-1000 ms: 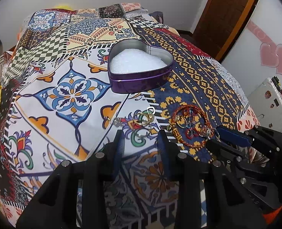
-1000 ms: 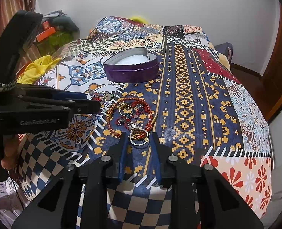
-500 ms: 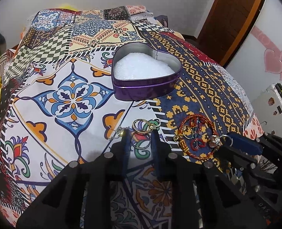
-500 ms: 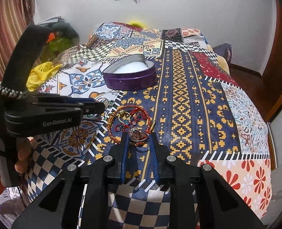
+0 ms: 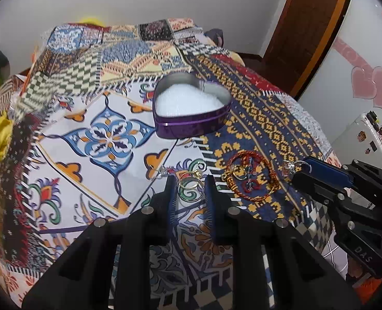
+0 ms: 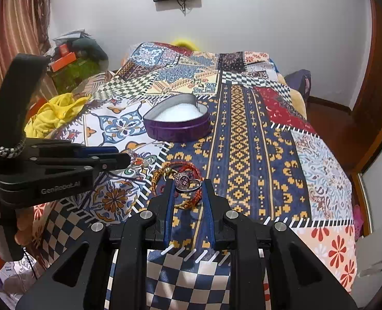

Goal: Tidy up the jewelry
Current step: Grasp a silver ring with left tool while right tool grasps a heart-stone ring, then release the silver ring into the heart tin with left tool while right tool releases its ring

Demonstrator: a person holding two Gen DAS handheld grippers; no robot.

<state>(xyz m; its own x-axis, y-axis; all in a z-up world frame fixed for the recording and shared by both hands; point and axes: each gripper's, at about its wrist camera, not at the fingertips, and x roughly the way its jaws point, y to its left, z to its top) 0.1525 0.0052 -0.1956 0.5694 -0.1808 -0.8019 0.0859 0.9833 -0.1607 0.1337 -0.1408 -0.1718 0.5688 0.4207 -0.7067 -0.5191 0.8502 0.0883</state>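
Gold ring point(image 5: 188, 182) lies crosswise, clamped in left gripper point(image 5: 189, 190). Right gripper point(image 6: 188, 188) clamps silver ring point(image 6: 185, 181), stone toward its left finger.

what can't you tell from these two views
- Left wrist view: whether the left claw actually pinches the gold ring; too small.
- Right wrist view: part of the red bracelet, behind the silver ring in the right claw.

Heart-shaped tin point(image 5: 191, 113) sits on the bedspread point(image 5: 87, 134), behind the bracelet point(image 5: 250, 178).
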